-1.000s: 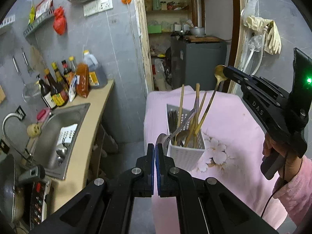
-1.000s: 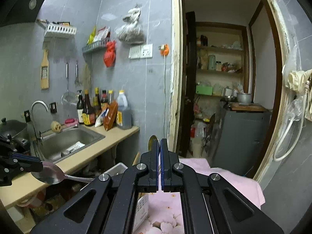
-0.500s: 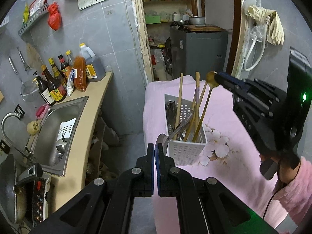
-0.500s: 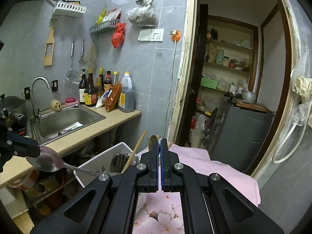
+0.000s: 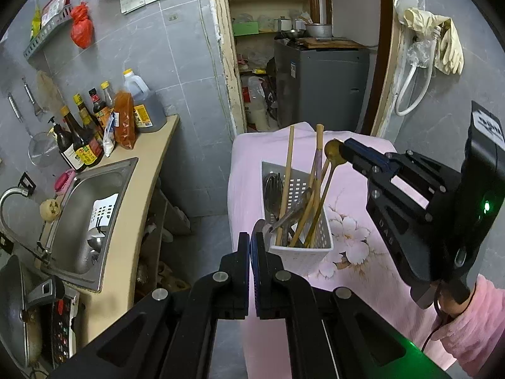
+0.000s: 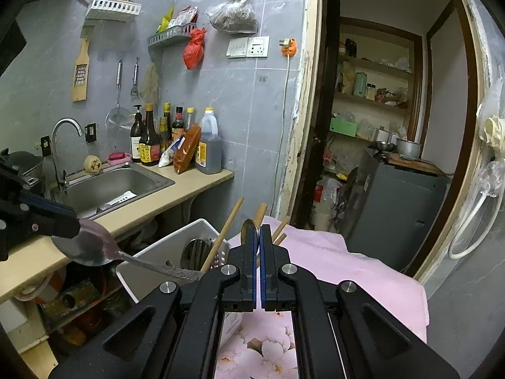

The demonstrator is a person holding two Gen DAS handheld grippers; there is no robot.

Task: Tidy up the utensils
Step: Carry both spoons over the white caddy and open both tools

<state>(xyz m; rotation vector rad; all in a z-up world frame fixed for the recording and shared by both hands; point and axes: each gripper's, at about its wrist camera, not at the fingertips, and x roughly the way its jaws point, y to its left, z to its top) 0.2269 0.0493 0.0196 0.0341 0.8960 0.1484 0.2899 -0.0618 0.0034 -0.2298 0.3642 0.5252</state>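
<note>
Holding steel spoon [image 6: 85,246] by bowel-end grip, left gripper [image 6: 71,225] at frame left of right wrist view: jaws clamped on bowl, handle tip inside white basket [image 5: 315,249]. Basket at frame centre on pink cloth [image 5: 363,284], already stocked with chopsticks [image 5: 285,186] and other cutlery. Right gripper [image 5: 345,151], frame right of left wrist view, pinched on gold spoon [image 5: 331,153], handle in basket. Judged: both spoons nearly stowed; release outstanding. Sink [image 5: 79,208] holds further items, type unclear.

White basket [image 5: 303,249] on pink-clothed table [image 5: 372,284]
</note>
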